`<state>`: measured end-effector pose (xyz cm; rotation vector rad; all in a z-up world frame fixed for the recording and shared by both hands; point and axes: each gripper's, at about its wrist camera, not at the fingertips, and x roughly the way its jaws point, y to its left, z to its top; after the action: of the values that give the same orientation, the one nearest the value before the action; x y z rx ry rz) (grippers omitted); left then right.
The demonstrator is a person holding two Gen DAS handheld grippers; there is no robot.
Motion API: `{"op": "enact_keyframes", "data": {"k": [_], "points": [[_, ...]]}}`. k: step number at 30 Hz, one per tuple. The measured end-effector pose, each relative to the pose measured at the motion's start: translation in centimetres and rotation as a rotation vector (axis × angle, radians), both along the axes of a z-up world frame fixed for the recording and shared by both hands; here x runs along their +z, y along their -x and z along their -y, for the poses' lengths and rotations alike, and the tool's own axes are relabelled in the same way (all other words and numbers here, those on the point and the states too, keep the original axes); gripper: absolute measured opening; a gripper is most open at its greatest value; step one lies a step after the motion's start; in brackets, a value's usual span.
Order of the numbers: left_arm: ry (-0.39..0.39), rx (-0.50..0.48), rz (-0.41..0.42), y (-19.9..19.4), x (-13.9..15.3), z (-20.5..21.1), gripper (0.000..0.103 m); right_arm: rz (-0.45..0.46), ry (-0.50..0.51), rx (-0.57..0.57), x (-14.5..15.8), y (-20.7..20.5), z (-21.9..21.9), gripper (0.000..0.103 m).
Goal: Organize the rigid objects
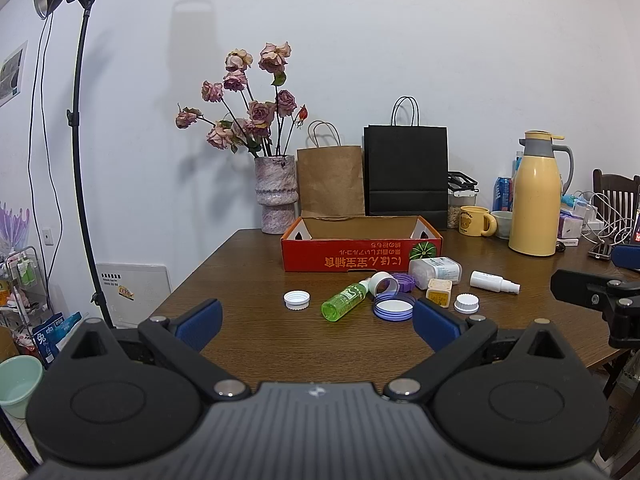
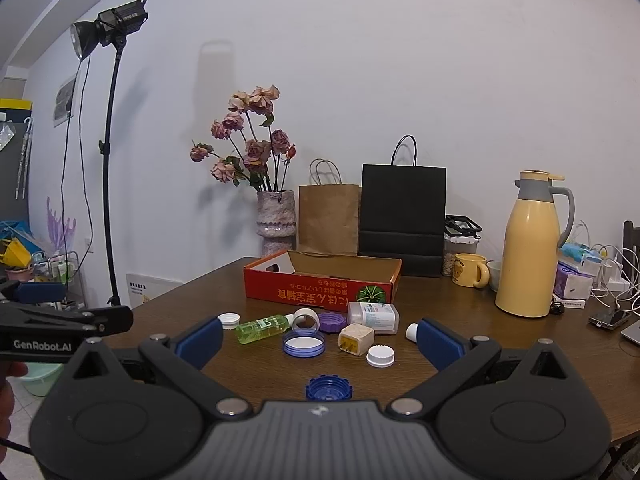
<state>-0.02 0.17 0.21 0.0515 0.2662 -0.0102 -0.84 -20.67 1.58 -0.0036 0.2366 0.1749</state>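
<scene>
A red cardboard box (image 1: 362,254) is sitting open-topped toward the far edge of the desk (image 1: 260,344), and as far as its inside is showing, nothing is lying in it. Just in front of it the loose things are clustering: a green bottle (image 1: 344,301) is lying on its side, its long axis running from the near left up toward the box, base toward the left wrist camera. Beside its neck a white ring-shaped cap (image 1: 382,282) is standing on edge, with a purple lid (image 1: 402,282) just beyond and a wide blue-rimmed lid (image 1: 393,307) lying flat in front. A clear pill box (image 1: 435,271) is lying on its side near the box's right corner, a cream plug cube (image 1: 439,293) just before it, and a white spray bottle (image 1: 494,281) is lying flat, nozzle pointing to the right edge. White caps (image 1: 297,300) and (image 1: 467,303) are flanking the group; a dark blue cap (image 2: 329,389) is lying nearest the front edge.

The left gripper (image 1: 318,322) is hovering with fingers spread wide and holding nothing; the right gripper (image 2: 320,338) is likewise spread and holding nothing
</scene>
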Motion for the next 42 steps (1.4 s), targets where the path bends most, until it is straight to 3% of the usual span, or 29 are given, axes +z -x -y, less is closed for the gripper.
{"op": "enact_keyframes", "data": {"k": [42], "points": [[0.0,0.0,0.002,0.16,0.04,0.01,0.103,0.011,0.004,0.003,0.1,0.53,-0.47,0.103]]}}
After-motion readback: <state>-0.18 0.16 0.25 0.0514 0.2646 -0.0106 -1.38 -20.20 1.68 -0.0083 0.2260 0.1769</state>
